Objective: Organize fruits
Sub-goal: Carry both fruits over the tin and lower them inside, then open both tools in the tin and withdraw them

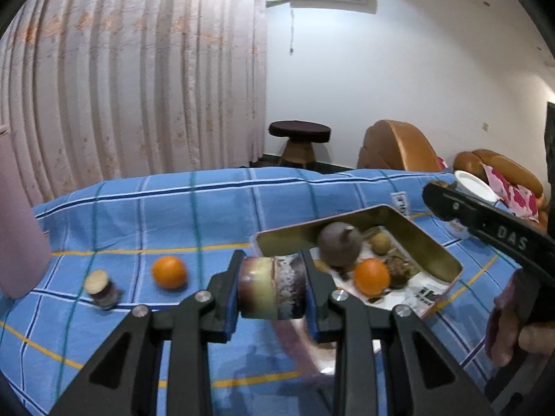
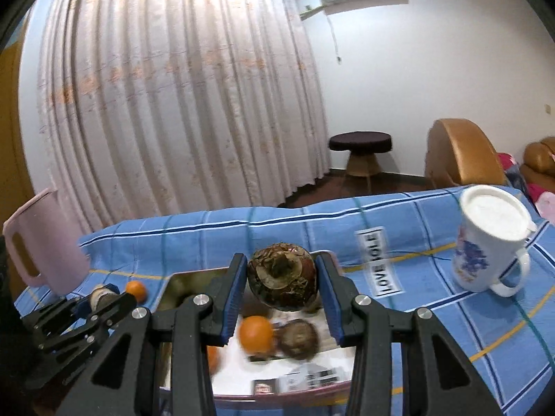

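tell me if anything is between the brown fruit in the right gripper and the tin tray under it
Nothing visible blocks it. The right gripper holds the brown fruit above the tin tray; below it lie an orange and another brown fruit, with bare tray floor nearer the camera.

Open cloth lay left of the tin tray [image 1: 438,248], broken only by a loose orange [image 1: 169,272] and small jar [image 1: 103,293].
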`<action>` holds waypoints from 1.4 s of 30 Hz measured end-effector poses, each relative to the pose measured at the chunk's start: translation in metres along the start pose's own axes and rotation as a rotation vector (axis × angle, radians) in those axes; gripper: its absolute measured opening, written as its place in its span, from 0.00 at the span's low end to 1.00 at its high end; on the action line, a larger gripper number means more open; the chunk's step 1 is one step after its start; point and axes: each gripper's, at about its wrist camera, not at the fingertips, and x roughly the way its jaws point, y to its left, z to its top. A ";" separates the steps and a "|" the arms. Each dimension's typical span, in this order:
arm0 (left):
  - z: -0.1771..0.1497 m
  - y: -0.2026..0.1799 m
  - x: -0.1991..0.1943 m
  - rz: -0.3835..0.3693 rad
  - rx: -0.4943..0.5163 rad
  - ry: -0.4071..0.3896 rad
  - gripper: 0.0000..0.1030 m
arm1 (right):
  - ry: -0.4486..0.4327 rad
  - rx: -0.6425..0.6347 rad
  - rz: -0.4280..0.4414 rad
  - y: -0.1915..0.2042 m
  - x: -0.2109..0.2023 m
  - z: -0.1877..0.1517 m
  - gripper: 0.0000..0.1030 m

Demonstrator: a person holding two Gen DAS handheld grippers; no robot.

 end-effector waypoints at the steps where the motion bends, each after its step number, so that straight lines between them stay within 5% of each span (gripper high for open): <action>1: 0.001 -0.005 0.002 -0.005 0.003 0.002 0.31 | 0.002 0.001 -0.006 -0.004 0.000 0.000 0.42; 11: 0.003 -0.053 0.029 -0.023 0.033 0.061 0.31 | 0.078 -0.054 -0.044 -0.012 0.020 -0.008 0.42; 23: 0.000 -0.052 0.035 0.011 0.037 0.080 0.31 | 0.177 -0.041 0.032 -0.006 0.039 -0.020 0.42; 39: 0.000 -0.050 0.035 0.007 0.031 0.081 0.32 | 0.151 0.087 0.135 -0.017 0.032 -0.017 0.51; 40: 0.000 -0.049 0.034 0.006 0.025 0.074 0.33 | 0.132 0.102 0.136 -0.019 0.028 -0.015 0.51; 42: 0.000 -0.048 0.030 0.001 0.002 0.057 0.58 | 0.100 0.121 0.121 -0.022 0.023 -0.013 0.52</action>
